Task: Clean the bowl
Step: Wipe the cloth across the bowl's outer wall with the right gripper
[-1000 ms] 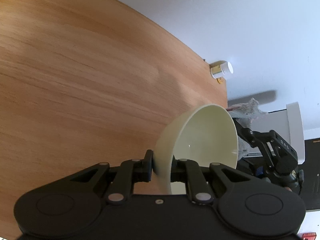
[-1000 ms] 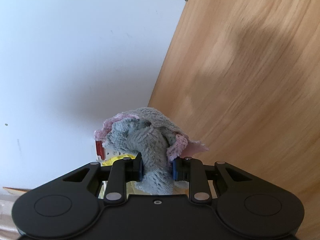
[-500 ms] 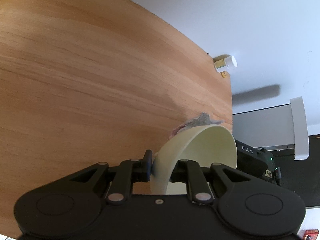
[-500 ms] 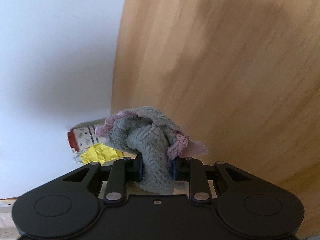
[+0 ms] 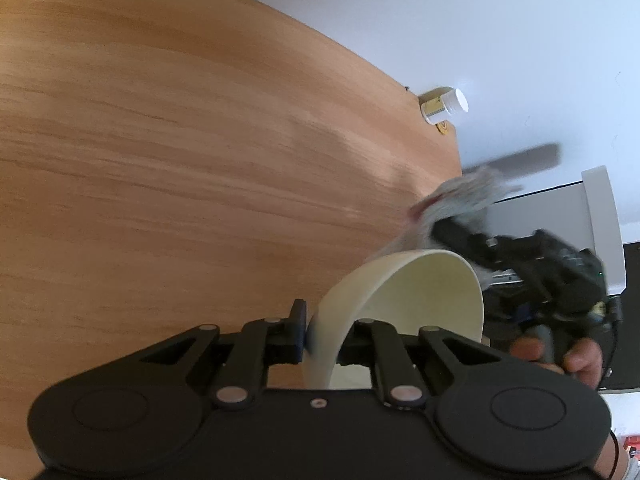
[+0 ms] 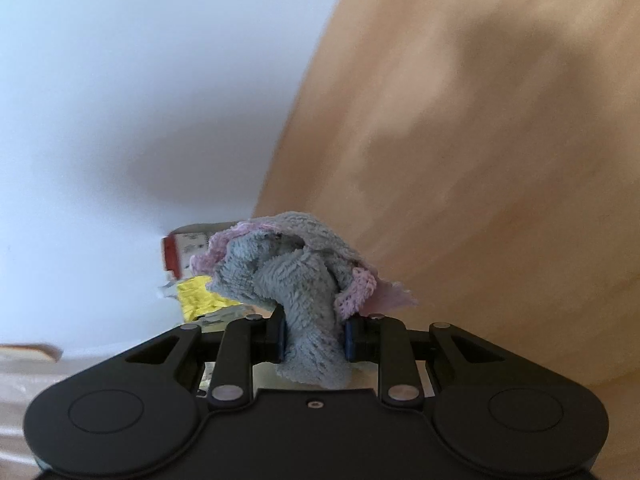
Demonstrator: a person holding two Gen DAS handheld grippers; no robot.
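Left gripper (image 5: 322, 340) pinches the wall of the cream, smooth, rigid bowl (image 5: 404, 304), tilted above the wooden table (image 5: 180, 160). Right gripper (image 6: 314, 338) clamps the soft grey-pink terry cloth (image 6: 296, 276) just beyond the bowl's rim. Glazed wall probably slippery; grip deep at rim.

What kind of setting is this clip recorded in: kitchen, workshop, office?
Probably a home or office room rather than a kitchen: a bare wooden table against a plain white wall, with a small white-capped bottle at its edge and some packets nearby. No sink shows.
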